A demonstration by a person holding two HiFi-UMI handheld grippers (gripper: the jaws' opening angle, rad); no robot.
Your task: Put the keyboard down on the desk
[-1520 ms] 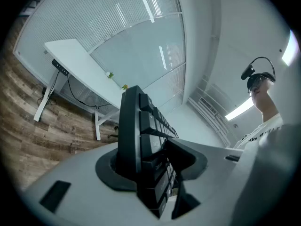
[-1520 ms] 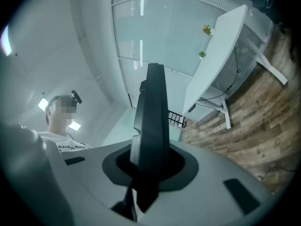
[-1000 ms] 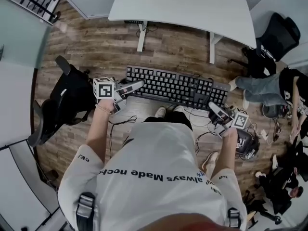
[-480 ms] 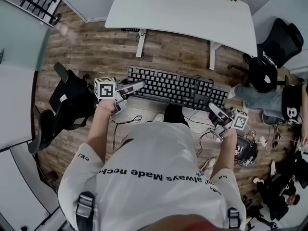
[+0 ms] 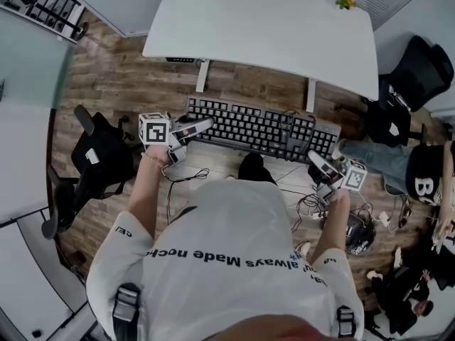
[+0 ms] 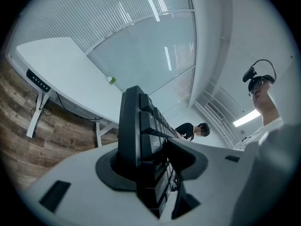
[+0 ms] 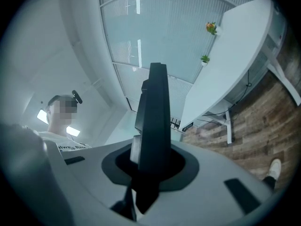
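The keyboard (image 5: 259, 128) has been carried, seemingly, closer to the desk (image 5: 263, 20).

Likely an office: white desk (image 5: 263, 20), swivel chairs (image 5: 421, 64), glass partitions (image 6: 141, 46).

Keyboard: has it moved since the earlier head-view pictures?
Yes: the keyboard has moved toward the white desk; the strip of floor between them has narrowed.

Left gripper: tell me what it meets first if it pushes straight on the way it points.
The keyboard: the left gripper is shut on its end, and its line runs along the keyboard's length toward the right gripper. The white desk lies off to one side, probably out of that line.
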